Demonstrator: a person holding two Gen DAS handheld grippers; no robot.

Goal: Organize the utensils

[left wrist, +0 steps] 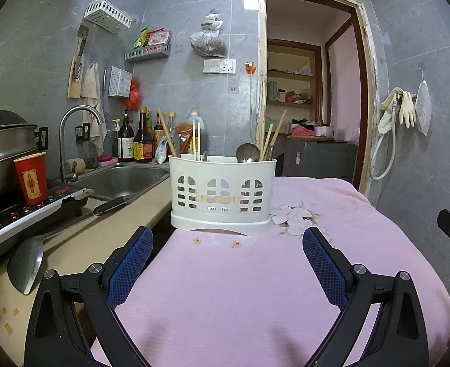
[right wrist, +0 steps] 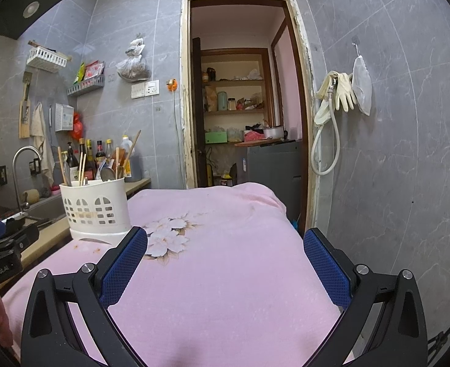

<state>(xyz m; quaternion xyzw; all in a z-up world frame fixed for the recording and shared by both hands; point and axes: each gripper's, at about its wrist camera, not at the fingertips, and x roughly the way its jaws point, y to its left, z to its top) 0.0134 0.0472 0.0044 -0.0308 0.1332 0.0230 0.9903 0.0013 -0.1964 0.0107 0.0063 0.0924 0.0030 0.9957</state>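
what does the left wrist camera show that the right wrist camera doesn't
Only the left wrist view shows the steamer pot, the induction cooker and the metal spatula lying on the counter. Only the right wrist view shows the range hood overhead and the left gripper's body at its left edge. Both share the white utensil caddy holding chopsticks and a ladle, the pink cloth, the faucet and the doorway. The left gripper and right gripper are both open and empty.
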